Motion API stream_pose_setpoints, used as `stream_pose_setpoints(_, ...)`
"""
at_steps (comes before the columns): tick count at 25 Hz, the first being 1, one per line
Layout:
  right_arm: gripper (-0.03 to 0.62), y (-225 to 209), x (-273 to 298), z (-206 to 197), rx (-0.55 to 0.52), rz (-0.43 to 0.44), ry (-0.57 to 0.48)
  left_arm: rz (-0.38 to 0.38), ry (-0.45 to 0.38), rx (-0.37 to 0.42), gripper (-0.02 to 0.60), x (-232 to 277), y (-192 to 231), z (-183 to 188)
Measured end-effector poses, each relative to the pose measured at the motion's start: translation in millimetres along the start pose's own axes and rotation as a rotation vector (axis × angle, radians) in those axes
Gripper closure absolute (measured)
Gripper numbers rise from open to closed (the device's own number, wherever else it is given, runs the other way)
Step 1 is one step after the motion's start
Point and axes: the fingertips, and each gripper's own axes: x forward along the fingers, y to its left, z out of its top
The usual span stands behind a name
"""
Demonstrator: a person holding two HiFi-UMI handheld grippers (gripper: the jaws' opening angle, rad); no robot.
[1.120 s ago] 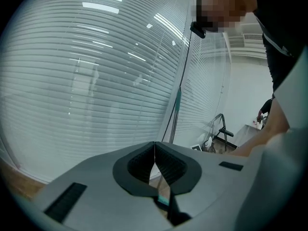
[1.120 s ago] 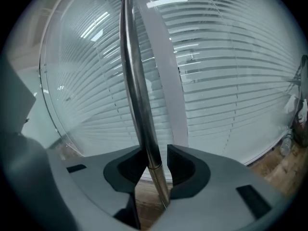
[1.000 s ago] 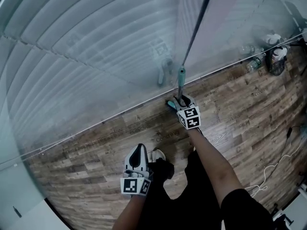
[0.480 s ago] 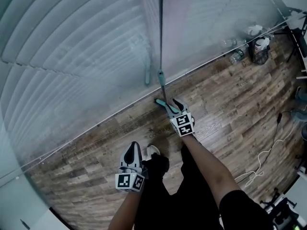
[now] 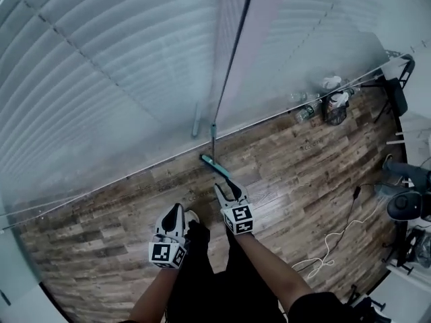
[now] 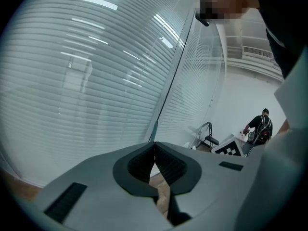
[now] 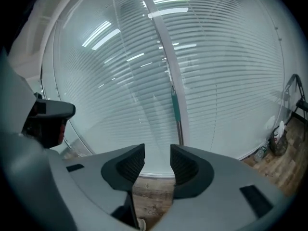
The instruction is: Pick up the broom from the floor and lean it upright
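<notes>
The broom (image 5: 213,134) stands up against the glass wall (image 5: 121,66). Its head is down on the wood floor (image 5: 303,167) at the foot of the wall, and its long stick goes straight up along the blinds. It is just ahead of the right tongs (image 5: 225,188), a little up and away from them, and nothing touches it. The right tongs are the nearer ones. The left tongs (image 5: 176,210) hang farther back, beside the person's leg. In the right gripper view the two jaws stand wide apart with only floor and wall between them, and the broom (image 7: 175,109) shows past them. They have just been opening. The left tongs are pressed together with nothing inside. A second ago the right tongs were right at the bottom of the stick, by the broom's head. Now they are pulled back and the broom stands alone. The job looks done, so I think the hands only need to keep clear and not bump the stick
</notes>
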Motion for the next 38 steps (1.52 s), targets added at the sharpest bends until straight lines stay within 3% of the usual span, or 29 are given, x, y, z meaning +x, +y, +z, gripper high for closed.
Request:
stream_pose_setpoints(9, 0.439, 67, -108, 93, -0.161, 0.118, -0.032, 0.02, -0.038, -0.089, 0.563, -56, -52, 54)
stream_pose_setpoints(14, 0.439, 78, -166, 131, -0.187, 0.112, -0.099, -0.053, -0.043, -0.041, 0.563, -72, -93, 74)
stream_pose_setpoints(21, 0.439, 91, -203, 150, -0.122, 0.111, -0.14, -0.064, -0.137, 0.001, 0.563, -81, -91, 131)
stream_pose_setpoints(25, 0.439, 97, -218, 164, -0.177, 0.143, -0.159, -0.132, -0.174, 0.073, 0.563, -82, -118, 161)
stream_pose_setpoints(33, 0.451, 76, -264, 233, -0.196, 0.073, -0.348, -0.172, -0.302, 0.085, 0.563, -86, -166, 213)
stream_pose_setpoints(38, 0.551, 80, -306, 269, -0.18, 0.081, -0.494, -0.205, -0.4, 0.233, 0.563, -110, -205, 236)
